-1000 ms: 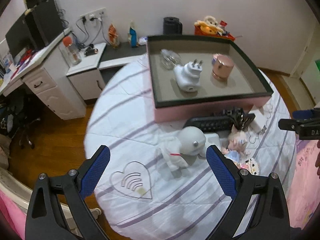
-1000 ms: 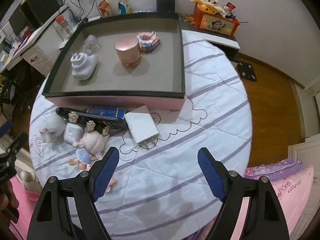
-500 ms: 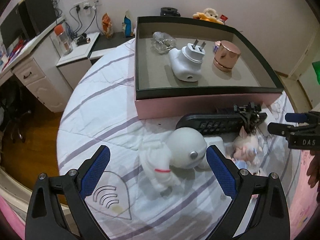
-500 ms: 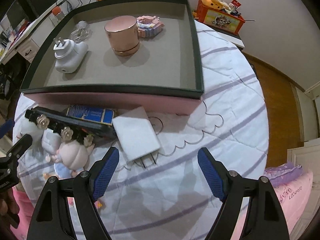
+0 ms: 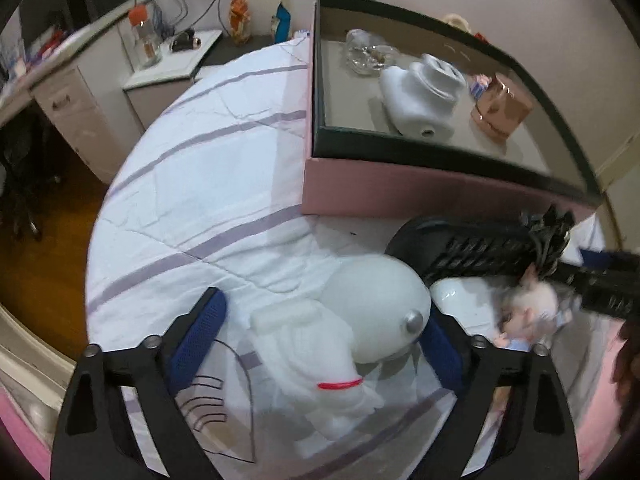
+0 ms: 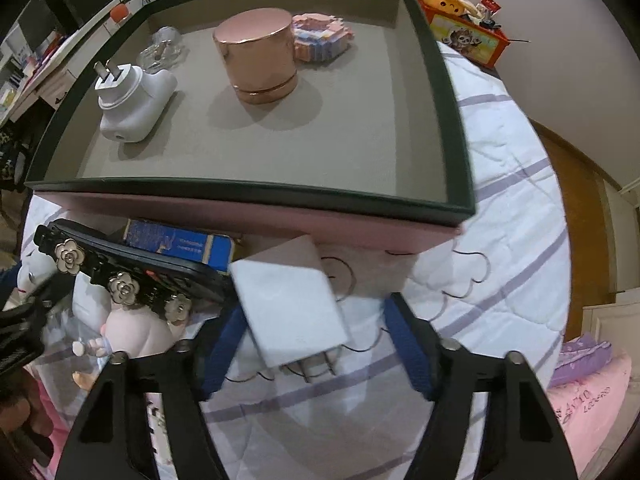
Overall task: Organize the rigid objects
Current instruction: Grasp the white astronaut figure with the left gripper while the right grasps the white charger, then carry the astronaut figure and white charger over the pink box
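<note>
- Left gripper (image 5: 322,334) closing around white astronaut figure (image 5: 344,340), lying between the 2 blue pads, round helmet toward right pad; no firm contact visible.
- Right gripper (image 6: 310,338) closing on flat white charger (image 6: 288,308), prongs pointing near, left pad close, right pad apart.
- Pink box (image 6: 256,216) just beyond both, holding 4 items.
- Striped quilted cloth (image 5: 208,184) over round table; desk at far left.

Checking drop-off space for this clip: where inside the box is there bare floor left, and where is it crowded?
Free: the box floor right of the copper jar, up to the right wall, and the strip along the near wall. Crowded: the far left corner, with white plug adapter and glass piece, and the pink block stack behind the jar.
</note>
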Demonstrator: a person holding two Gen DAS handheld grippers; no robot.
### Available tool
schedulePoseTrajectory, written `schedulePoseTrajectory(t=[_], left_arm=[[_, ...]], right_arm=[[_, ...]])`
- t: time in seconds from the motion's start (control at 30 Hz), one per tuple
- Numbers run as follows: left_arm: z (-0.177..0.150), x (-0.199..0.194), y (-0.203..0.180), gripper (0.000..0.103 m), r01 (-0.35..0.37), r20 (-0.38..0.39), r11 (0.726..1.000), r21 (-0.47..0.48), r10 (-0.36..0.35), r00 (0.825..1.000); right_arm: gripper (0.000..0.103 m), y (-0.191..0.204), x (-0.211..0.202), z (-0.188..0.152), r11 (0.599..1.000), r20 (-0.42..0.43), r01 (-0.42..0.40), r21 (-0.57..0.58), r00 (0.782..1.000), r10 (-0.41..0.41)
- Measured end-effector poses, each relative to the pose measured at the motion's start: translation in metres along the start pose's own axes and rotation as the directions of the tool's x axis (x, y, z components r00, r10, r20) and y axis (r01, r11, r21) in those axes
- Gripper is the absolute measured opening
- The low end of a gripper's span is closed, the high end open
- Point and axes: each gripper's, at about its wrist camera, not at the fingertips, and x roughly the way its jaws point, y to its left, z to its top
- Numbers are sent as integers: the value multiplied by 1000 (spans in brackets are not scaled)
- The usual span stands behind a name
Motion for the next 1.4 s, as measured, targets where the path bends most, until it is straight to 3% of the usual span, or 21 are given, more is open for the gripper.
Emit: schedulePoseTrajectory(t=[0.1, 0.13, 0.57, 0.8, 1.07, 1.4], left_arm=[[-3, -3, 1, 78, -5, 9, 1000, 11, 5, 1000], [-4, -5, 3, 71, -8, 10, 1000, 7, 8, 1000], [2, -21, 18, 70, 22, 21, 1000, 18, -22, 1000], [18, -60, 24, 70, 25, 82, 999, 39, -28, 996], [70, -110, 8, 70, 30, 175, 997, 69, -42, 984], [121, -122, -33, 70, 70, 206, 993, 100, -89, 974]], right_arm=[[44, 2, -2, 2, 1000, 11, -12, 6, 1000, 12], [43, 2, -3, 3, 1000, 11, -14, 9, 1000, 13], [43, -13, -28, -23, 995, 5, -67, 71, 998, 66], [43, -24, -75, -35, 989, 37, -94, 117, 995, 90], [43, -30, -127, 6, 986, 136, -105, 128, 987, 87], [43, -21, -124, 67, 985, 195, -114, 128, 977, 88]])
